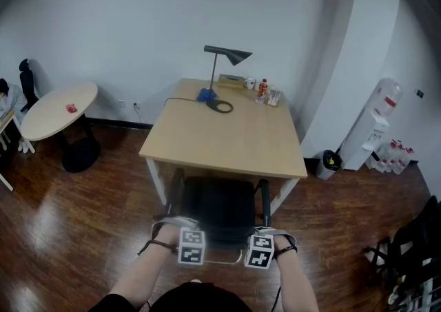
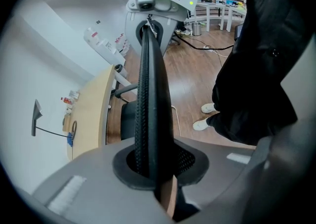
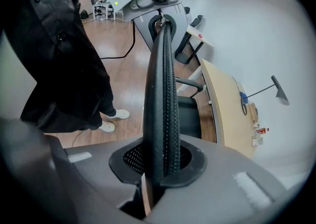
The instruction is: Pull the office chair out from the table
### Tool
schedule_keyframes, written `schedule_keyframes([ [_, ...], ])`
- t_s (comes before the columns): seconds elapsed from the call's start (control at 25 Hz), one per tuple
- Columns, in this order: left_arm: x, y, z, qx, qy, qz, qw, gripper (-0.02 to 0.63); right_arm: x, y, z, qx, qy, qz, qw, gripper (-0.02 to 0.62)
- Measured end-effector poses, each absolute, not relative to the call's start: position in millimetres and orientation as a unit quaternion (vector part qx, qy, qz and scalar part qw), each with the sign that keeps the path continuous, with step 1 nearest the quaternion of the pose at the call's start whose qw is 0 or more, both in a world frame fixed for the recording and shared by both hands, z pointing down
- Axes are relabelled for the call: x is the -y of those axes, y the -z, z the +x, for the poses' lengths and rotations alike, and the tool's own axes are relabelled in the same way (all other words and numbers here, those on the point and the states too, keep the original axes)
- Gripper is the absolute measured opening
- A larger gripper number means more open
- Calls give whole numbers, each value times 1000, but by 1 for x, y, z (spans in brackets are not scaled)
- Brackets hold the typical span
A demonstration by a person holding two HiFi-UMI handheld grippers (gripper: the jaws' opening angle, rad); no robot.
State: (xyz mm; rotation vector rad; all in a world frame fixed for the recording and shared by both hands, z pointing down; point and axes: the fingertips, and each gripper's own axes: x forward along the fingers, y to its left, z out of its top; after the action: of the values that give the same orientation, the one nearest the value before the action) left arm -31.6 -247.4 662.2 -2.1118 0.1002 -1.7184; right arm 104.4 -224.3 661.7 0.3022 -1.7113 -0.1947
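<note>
Left gripper [image 2: 152, 168], right gripper [image 3: 160, 163]: jaws nearly closed, each pinching office chair [image 1: 219, 211] backrest top edge (black mesh); table [image 1: 227, 140] just ahead.

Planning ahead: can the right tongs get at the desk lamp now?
Probably not: the right tongs are shut on the chair back, and the lamp stands at the desk's far side.

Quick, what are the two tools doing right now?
Left tool: shut on the chair back.
Right tool: shut on the chair back too.
</note>
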Motion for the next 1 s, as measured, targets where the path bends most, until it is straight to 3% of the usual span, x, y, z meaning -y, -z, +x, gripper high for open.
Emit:
schedule_keyframes([
  [1.0,200,-665,-37,-43,623,-756,196,51,177,-664,99,753,83,133,640,66],
])
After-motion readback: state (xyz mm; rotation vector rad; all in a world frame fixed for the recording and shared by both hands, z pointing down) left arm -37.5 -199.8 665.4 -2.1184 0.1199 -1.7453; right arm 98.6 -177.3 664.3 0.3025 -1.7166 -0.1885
